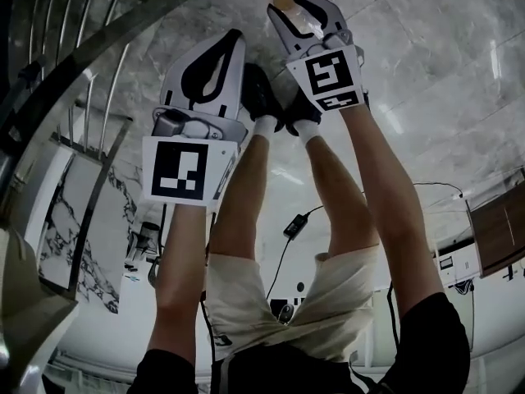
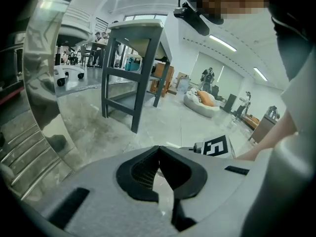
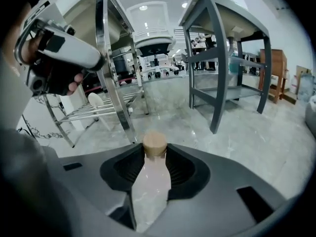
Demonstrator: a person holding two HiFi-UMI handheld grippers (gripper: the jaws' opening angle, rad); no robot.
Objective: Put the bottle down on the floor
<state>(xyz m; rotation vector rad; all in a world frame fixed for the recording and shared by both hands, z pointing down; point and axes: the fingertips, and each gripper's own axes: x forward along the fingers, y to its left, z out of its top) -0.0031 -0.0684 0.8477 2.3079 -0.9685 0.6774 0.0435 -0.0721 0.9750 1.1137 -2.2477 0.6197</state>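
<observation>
My right gripper [image 3: 155, 151] is shut on a pale pink bottle [image 3: 150, 184] with a tan cap [image 3: 154, 143]. The bottle lies along the jaws with its cap poking out past the tips. In the head view that gripper [image 1: 289, 0] is held out above the marble floor [image 1: 426, 48], the bottle's cap [image 1: 284, 1] showing at its tip. My left gripper [image 2: 158, 150] is shut with nothing in it. It hangs beside the right one [image 1: 235, 38], over the person's shoes [image 1: 261, 97]. From the right gripper view the left gripper [image 3: 61, 48] shows at upper left, in a hand.
A chrome wire rack [image 3: 106, 58] stands at the left. A dark grey table [image 3: 222, 38] stands ahead on the marble floor [image 3: 232, 147]. A black cable and adapter [image 1: 294, 224] lie on the floor by the legs. Office chairs, a beanbag [image 2: 202, 101] and people are far off.
</observation>
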